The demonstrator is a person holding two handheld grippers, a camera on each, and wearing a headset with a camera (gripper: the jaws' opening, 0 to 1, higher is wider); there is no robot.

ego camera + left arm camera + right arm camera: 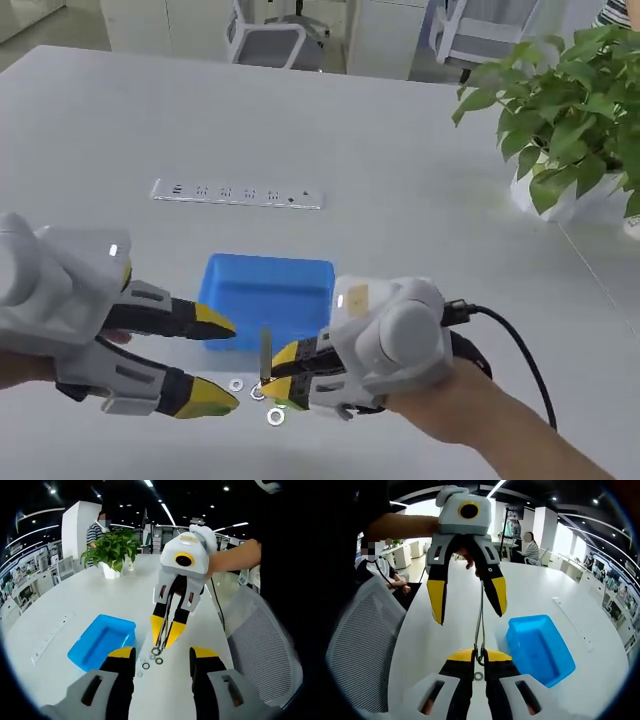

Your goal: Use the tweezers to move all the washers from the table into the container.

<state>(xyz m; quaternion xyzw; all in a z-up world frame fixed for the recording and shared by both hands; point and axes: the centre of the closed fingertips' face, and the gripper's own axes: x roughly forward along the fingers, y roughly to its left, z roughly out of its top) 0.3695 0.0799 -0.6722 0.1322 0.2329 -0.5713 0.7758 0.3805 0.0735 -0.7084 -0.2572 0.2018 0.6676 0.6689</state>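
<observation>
Right gripper view showed your right gripper (479, 657) pinched narrow on the thin metal tweezers (480, 622). Its two yellow tips were almost together, with the tweezers squeezed between them. One small washer (478, 675) lay on the white table (425, 640) right below those tips. I could not tell if the tweezers touched it.

In the left gripper view, the tweezers pointed down at a little bunch of washers (145, 665). I could count four of them, lying close together on the table. The ends of the tweezers were right by the nearest ones.

Your left gripper (222, 362) was wide open and held nothing. In the head view it hung just to the left of the washers, with its yellow tips well apart. Three washers showed there, and they lay on the table between your two grippers.

The blue container (268, 290) sat on the table just behind the washers, near both grippers. It was a box with an open top.

Farther back on the table lay a long white power strip (237, 193). A green plant (575, 110) in a white pot stood at the far right side of the table. In the right gripper view, a grey mesh chair (360, 645) stood beside the table.
</observation>
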